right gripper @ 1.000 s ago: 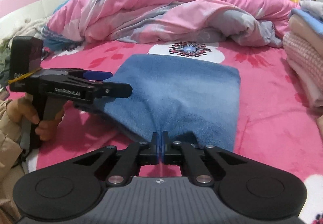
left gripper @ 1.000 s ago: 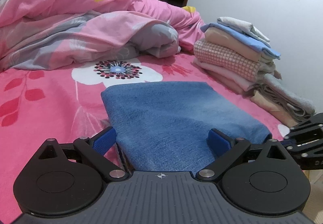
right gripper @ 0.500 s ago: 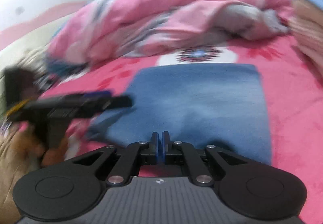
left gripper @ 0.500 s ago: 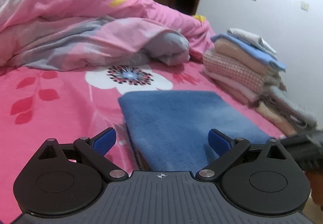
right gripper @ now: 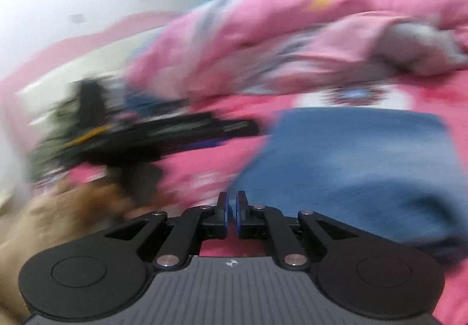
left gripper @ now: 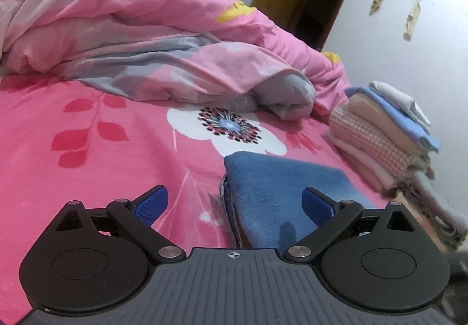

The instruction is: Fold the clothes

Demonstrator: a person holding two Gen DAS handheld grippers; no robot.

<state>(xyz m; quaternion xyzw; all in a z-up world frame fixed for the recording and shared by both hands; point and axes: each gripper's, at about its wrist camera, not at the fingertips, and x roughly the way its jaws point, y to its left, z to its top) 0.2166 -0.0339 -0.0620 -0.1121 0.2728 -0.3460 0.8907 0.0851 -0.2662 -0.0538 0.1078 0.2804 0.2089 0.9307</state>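
A blue garment (left gripper: pixel 280 187) lies folded flat on the pink bed; in the blurred right wrist view it is the blue garment (right gripper: pixel 365 155) at centre right. My left gripper (left gripper: pixel 232 193) is open wide just above the garment's near left corner, and nothing touches its pads. It shows again as the smeared black left gripper (right gripper: pixel 239 127) to the left of the garment, held by a hand (right gripper: pixel 96 199). My right gripper (right gripper: pixel 231 208) is shut to a thin slit with nothing between its pads, and stands just before the garment's near left edge.
A stack of folded clothes (left gripper: pixel 380 137) stands at the right by the wall. A bunched pink and grey duvet (left gripper: pixel 146 41) fills the back of the bed. The flowered pink sheet (left gripper: pixel 87 149) spreads out to the left. A dark doorway (left gripper: pixel 321 3) lies behind.
My right gripper has let go of the blue garment's near edge, which now lies flat, and has swung left. My left gripper has drawn back to the left, off the garment.
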